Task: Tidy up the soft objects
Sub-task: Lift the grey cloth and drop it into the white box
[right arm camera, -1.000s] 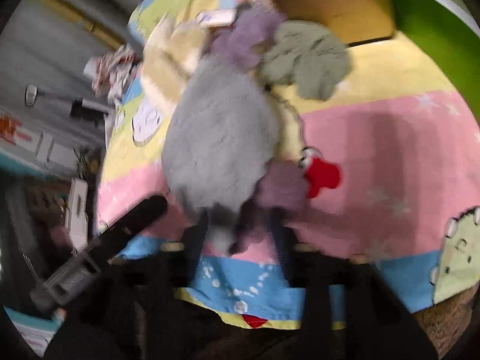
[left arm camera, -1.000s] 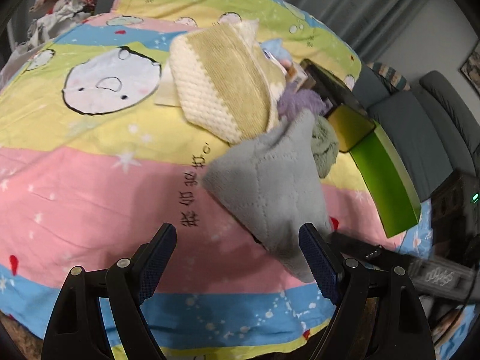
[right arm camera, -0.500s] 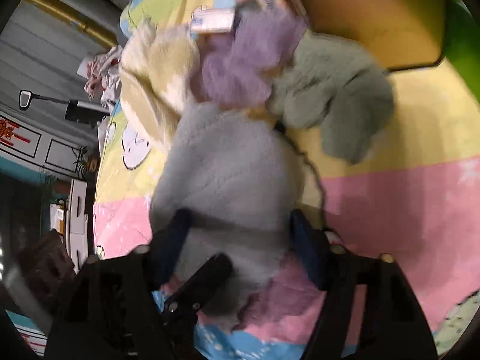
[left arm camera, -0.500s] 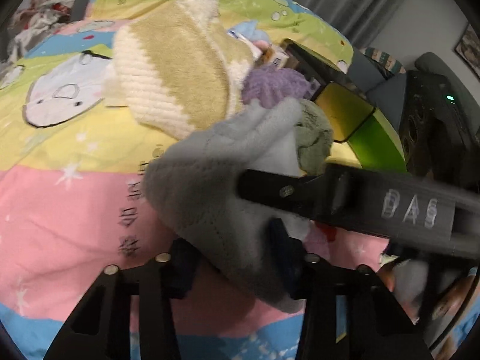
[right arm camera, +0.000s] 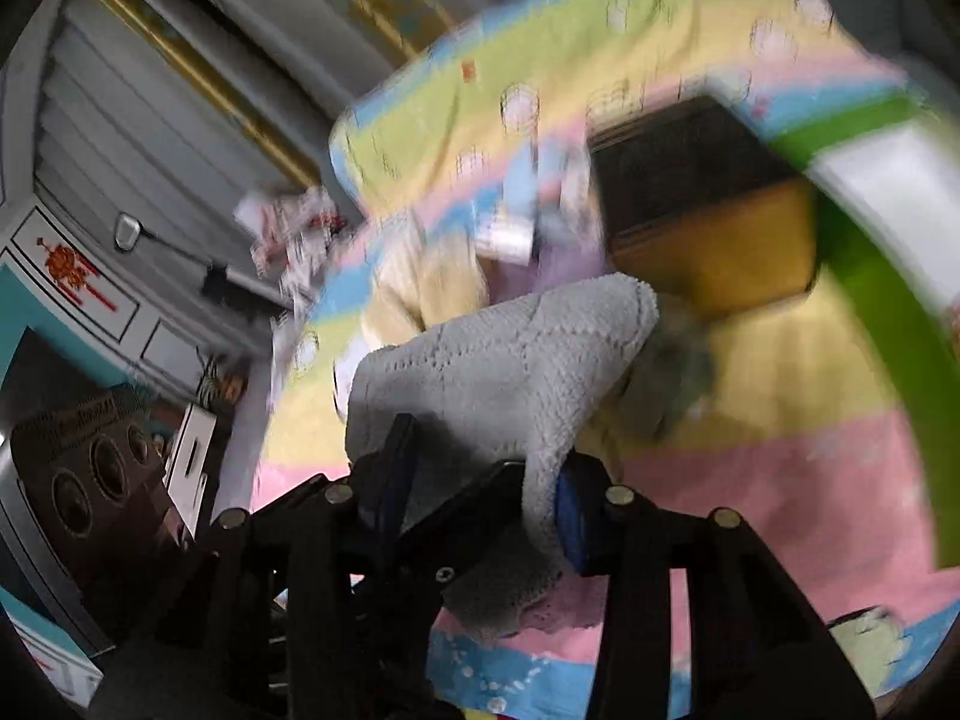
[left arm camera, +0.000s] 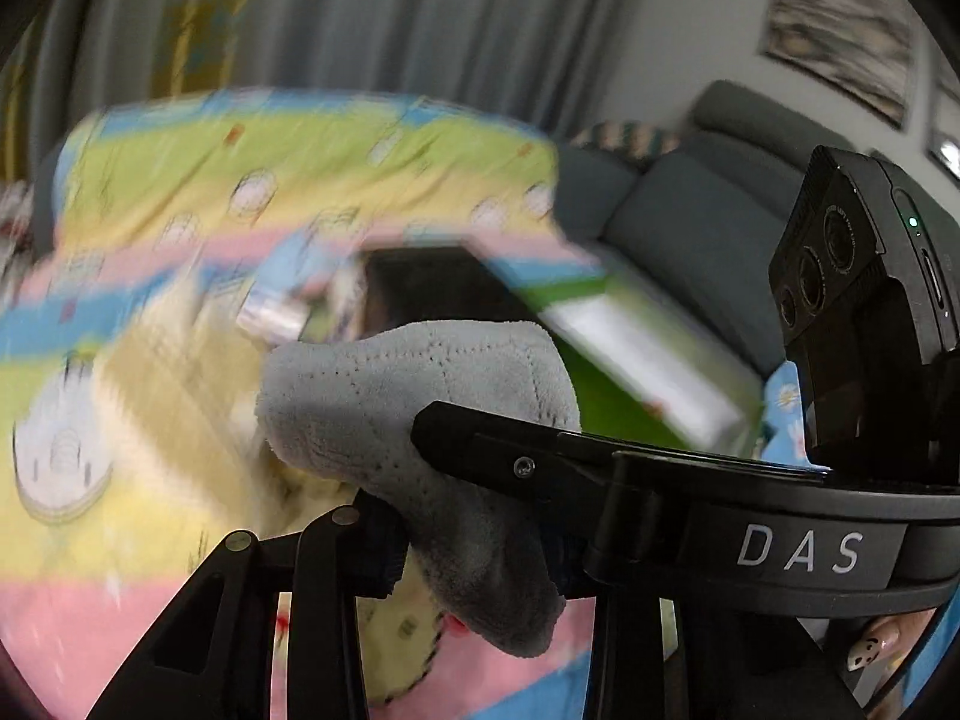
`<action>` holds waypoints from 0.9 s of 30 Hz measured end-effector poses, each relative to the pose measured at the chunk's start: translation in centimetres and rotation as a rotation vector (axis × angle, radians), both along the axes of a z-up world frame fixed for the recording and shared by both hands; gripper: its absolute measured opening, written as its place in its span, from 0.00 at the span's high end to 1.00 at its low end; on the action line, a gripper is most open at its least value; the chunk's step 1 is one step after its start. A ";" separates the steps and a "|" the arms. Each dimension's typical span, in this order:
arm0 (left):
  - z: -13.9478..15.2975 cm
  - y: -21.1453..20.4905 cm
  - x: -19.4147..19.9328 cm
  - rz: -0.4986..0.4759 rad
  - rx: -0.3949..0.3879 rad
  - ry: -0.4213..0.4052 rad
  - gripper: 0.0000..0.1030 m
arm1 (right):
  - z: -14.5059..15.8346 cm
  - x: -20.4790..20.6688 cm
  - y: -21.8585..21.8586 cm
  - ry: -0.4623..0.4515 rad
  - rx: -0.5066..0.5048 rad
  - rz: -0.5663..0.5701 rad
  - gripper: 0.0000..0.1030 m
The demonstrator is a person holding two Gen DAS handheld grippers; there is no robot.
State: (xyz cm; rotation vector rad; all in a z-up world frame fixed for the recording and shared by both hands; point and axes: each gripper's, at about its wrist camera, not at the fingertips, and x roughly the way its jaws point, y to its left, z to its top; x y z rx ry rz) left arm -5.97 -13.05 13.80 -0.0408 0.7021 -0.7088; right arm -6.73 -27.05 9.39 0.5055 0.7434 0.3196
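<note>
A grey knitted cloth point(left arm camera: 420, 408) hangs in the air above the striped bedspread point(left arm camera: 180, 180). My left gripper point(left arm camera: 468, 546) is shut on its lower part. My right gripper point(right arm camera: 480, 510) is shut on the same grey cloth point(right arm camera: 498, 372) and crosses in front of the left wrist view as a black bar marked DAS point(left arm camera: 798, 546). A cream and yellow knitted piece point(right arm camera: 420, 282), a purple piece and a green piece point(right arm camera: 684, 366) lie blurred on the bed beyond.
An open box with a dark inside and green flaps point(left arm camera: 630, 348) stands on the bed at the right; it also shows in the right wrist view point(right arm camera: 714, 228). A grey sofa point(left arm camera: 708, 222) and curtains are behind. Cabinets and a speaker point(right arm camera: 90, 480) are at the left.
Both grippers have closed on the grey cloth and lifted it off the bed. The views now tilt up toward the box and the room, with strong motion blur.
</note>
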 end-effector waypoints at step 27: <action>-0.7 -21.2 2.6 -0.300 -0.036 -0.036 0.65 | 0.2 -3.5 -20.2 -0.121 0.123 -0.564 0.86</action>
